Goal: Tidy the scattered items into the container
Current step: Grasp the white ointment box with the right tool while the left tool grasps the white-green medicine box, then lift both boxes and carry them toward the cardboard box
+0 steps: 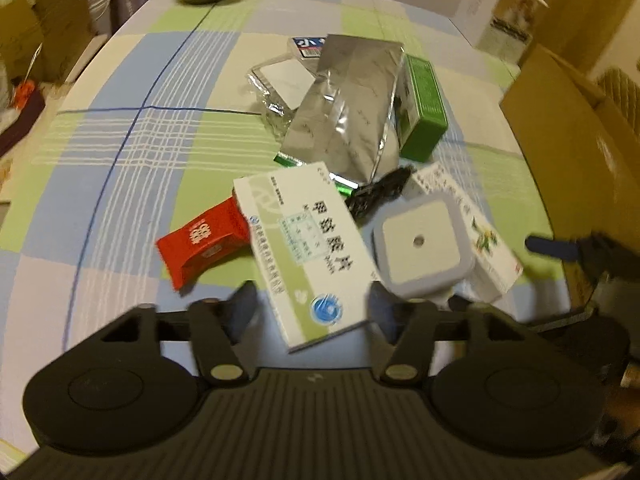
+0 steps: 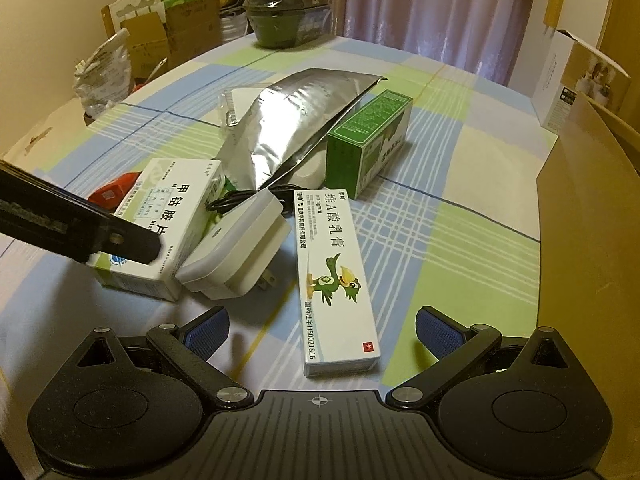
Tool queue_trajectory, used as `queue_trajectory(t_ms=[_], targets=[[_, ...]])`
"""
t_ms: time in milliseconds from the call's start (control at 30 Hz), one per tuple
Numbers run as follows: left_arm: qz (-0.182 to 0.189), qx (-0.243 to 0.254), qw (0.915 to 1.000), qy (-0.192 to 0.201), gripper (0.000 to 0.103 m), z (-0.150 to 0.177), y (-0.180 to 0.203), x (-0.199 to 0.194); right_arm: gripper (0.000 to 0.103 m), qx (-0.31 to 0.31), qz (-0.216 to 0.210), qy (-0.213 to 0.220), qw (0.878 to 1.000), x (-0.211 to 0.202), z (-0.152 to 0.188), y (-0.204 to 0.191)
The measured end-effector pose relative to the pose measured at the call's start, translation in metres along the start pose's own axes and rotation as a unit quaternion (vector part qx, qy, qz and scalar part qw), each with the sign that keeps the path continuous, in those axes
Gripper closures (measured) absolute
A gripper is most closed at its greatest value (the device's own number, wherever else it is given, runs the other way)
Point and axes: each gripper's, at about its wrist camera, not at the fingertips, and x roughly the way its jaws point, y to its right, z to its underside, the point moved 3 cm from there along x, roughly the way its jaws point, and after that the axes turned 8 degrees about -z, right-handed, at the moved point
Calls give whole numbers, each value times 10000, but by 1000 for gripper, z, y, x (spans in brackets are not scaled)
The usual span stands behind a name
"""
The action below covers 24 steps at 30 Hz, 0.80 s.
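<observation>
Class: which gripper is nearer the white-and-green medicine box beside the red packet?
Left. The left gripper has its open fingers either side of the medicine box; the right gripper sits apart, straddling the cream box.

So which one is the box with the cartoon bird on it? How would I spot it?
Start at the big silver foil bag in the middle of the checked tablecloth, then come toward the right tongs. Just ahead of them, between their open tips, a long narrow white box lies flat beside the white plug-in adapter. It alone has a green cartoon bird printed on top.

Home (curtains [image 2: 420,8], checked tablecloth [image 2: 460,208]).
</observation>
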Motion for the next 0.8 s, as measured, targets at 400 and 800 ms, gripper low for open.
queue_trajectory(t_ms=[400,800], targets=[[-415,667,9969,31,29,6,19,13,35,12,-159,-144,9998,4,3,1],[-296,1164,9921,-357,39,23,-10,-16,61,425,-134,-378,9983,-30,32,-10]])
